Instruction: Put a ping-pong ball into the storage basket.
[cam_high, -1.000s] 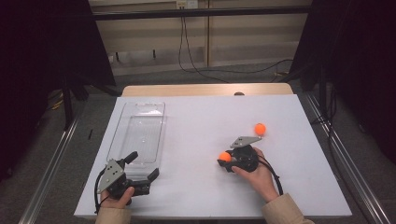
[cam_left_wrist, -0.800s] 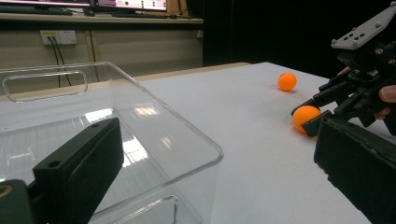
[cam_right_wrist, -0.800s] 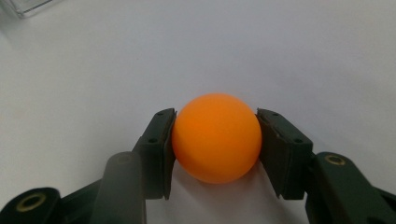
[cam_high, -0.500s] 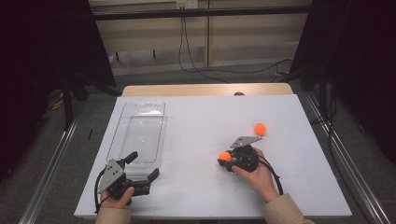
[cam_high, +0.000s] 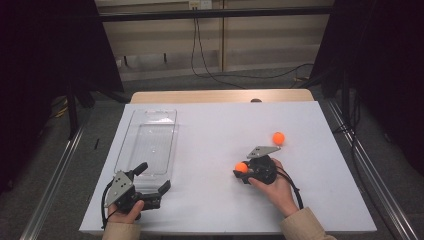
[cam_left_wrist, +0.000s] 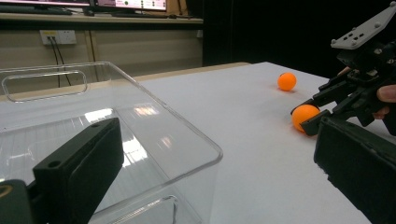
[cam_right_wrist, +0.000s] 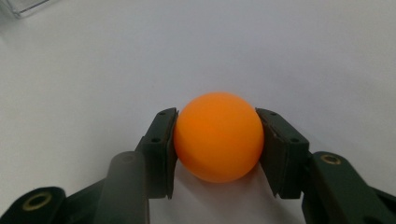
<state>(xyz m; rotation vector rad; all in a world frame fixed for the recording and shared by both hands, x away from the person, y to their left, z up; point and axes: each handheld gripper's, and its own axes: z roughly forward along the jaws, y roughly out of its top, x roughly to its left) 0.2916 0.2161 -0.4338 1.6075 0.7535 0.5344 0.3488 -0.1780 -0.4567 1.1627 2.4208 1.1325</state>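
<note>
In the right gripper view, my right gripper (cam_right_wrist: 218, 142) is shut on an orange ball (cam_right_wrist: 218, 140), both pads pressed against its sides, and the ball rests on the white table. From above, that ball (cam_high: 241, 167) sits right of centre at the tip of the right gripper (cam_high: 242, 170). A second orange ball (cam_high: 278, 138) lies loose just beyond it. My left gripper (cam_high: 154, 177) stands open at the near left, its jaws spread wide with nothing between them, just short of the near end of a clear plastic tray (cam_high: 150, 112).
The clear tray (cam_left_wrist: 187, 130) holds nothing and runs along the table's left side. The left gripper view shows the right gripper (cam_left_wrist: 327, 112) with its ball (cam_left_wrist: 304, 115), and the loose ball (cam_left_wrist: 286, 81) behind. Dark curtains stand at both sides.
</note>
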